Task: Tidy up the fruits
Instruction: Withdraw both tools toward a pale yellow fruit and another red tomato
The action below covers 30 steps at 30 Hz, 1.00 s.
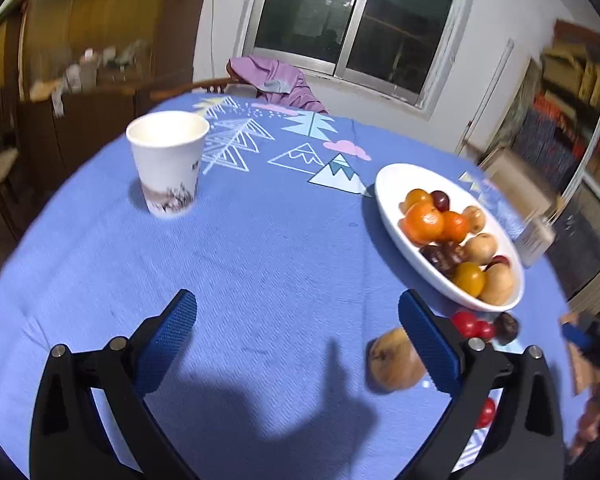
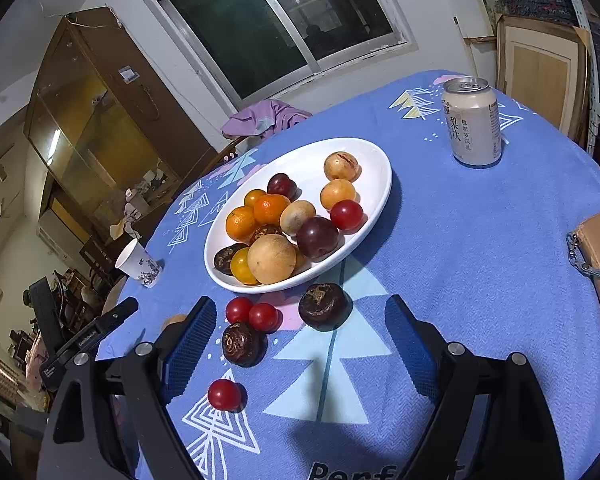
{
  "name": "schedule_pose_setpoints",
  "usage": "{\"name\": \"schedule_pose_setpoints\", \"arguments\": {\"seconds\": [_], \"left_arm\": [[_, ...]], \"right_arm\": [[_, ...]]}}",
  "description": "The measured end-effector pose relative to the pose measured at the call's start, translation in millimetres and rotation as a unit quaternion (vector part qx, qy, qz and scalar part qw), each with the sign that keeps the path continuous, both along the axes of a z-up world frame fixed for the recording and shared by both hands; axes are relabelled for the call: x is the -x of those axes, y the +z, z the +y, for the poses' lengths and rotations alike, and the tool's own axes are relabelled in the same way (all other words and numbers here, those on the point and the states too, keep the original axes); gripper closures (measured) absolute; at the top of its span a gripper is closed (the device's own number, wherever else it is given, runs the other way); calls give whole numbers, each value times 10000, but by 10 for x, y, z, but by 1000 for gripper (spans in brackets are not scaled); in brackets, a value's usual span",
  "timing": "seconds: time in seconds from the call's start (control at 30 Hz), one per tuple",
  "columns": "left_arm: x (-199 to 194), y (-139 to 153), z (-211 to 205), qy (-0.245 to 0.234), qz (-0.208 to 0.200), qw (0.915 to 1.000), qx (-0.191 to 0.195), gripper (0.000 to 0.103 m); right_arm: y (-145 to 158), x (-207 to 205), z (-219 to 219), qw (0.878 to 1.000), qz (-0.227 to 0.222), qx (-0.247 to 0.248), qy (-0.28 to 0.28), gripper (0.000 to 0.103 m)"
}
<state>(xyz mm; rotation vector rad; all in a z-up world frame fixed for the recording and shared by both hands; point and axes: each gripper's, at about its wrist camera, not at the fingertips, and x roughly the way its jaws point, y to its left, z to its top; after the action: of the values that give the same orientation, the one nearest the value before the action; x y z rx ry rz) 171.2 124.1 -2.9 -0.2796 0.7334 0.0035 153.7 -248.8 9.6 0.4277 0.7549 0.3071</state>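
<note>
Most of the fruit is piled in the white dish (image 2: 376,200) on the blue tablecloth (image 2: 480,260); three red tomatoes (image 2: 239,309) and two dark fruits (image 2: 324,306) are left loose beside it. The right gripper (image 2: 300,344) is held spread and empty above them. The left gripper (image 1: 296,336) is likewise spread, with a brown fruit (image 1: 388,364) seen near its right finger.

A: Any text to list?

B: The can (image 2: 473,122) carries vertical Chinese print; the large characters "梨饮" read clearly, the smaller column beside them does not.

A: Anything else?

B: The cloth (image 2: 480,264) shows dark letters "Perf" at its near edge, cut off. The cup (image 1: 167,162) bears an ink motif, illegible.
</note>
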Motion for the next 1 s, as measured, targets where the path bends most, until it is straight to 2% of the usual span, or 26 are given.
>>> {"name": "schedule_pose_setpoints", "arguments": {"seconds": [0.1, 0.17, 0.33, 0.47, 0.6, 0.73, 0.87, 1.0], "left_arm": [[57, 3, -154, -263, -57, 9996, -117, 4], [112, 0, -350, -523, -113, 9976, -444, 4], [261, -101, -811, -1069, -55, 9863, -1257, 4], [354, -159, -965, -1325, -25, 9806, -1444, 4], [450, -192, -1066, -1469, -75, 9743, -1708, 4], [433, -291, -1136, -1335, 53, 9660, -2212, 4], [454, -263, -1178, -1476, -68, 9641, -2208, 4], [439, -297, -1303, -1693, -67, 9566, -2373, 4]], "right_arm": [[1, -2, -14, 10000, -1, -11, -16, 16], [-7, -8, -20, 10000, 18, -16, -32, 16], [-14, -17, -40, 10000, 52, -45, -43, 16], [-8, -10, -39, 10000, 45, -54, -35, 16], [-12, -7, -31, 10000, 60, -31, -11, 16], [-6, -5, -25, 10000, 59, -23, -6, 16], [-3, -7, -18, 10000, 51, -14, -8, 16], [-3, -5, -13, 10000, 55, 16, 5, 16]]}}
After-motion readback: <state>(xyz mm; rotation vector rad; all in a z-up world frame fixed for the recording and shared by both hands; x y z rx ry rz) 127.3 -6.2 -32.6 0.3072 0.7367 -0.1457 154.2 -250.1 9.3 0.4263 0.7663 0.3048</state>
